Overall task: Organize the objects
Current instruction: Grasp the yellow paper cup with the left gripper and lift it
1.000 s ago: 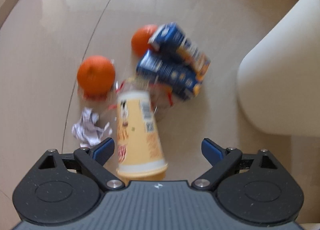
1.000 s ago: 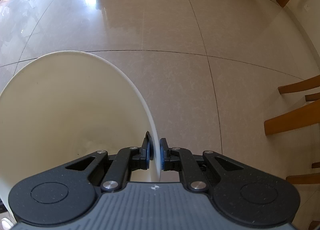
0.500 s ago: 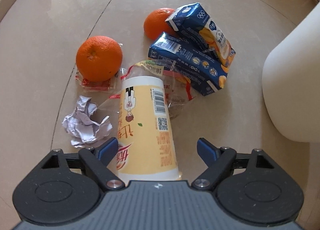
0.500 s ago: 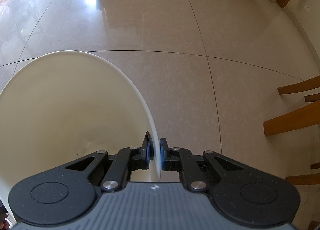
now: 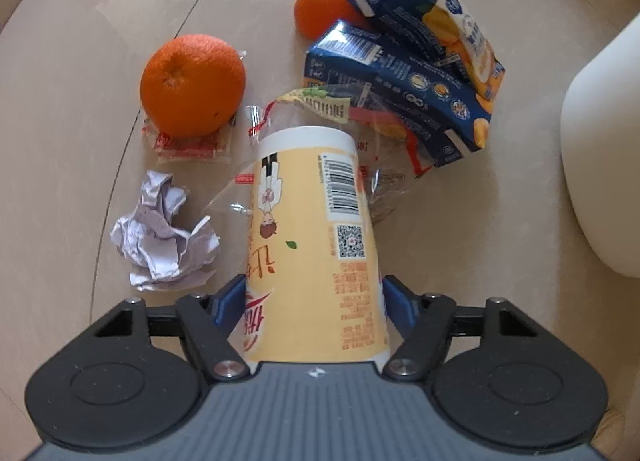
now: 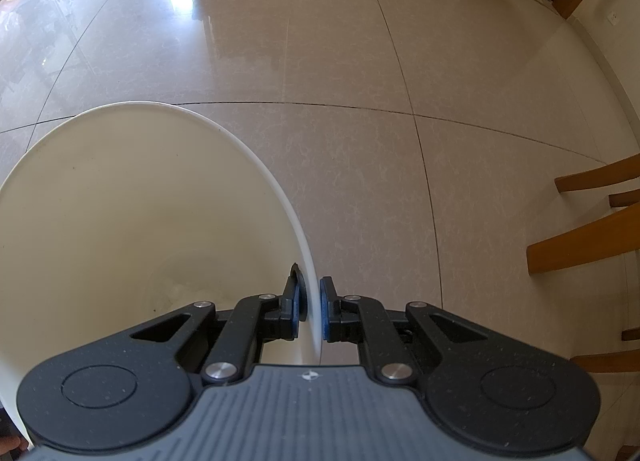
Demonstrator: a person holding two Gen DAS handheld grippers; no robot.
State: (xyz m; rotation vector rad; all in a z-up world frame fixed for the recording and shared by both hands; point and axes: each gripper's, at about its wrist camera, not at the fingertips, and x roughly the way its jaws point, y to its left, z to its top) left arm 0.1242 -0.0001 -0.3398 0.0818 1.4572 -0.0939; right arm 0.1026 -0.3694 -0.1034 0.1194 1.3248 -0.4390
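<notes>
Yellow cup (image 5: 312, 245) now fills more of the left wrist view than a second ago: the left tool (image 5: 314, 303) has come down over it and its jaws, wider before, are closing with the cup between them. Both blue pads sit at the cup's sides; firm contact cannot be confirmed. The cup lies on the floor (image 5: 80, 61), on a clear wrapper (image 5: 384, 181). Crumpled paper (image 5: 164, 233) lies just left of it, an orange (image 5: 192, 85) beyond that, and two blue cartons (image 5: 420, 73) with a second orange (image 5: 320, 5) farther ahead. Open floor remains to the left. The left tool points straight down. The right tool (image 6: 313, 311) is unchanged, clenched on the white bin's (image 6: 248, 153) rim, angled steeply down.
</notes>
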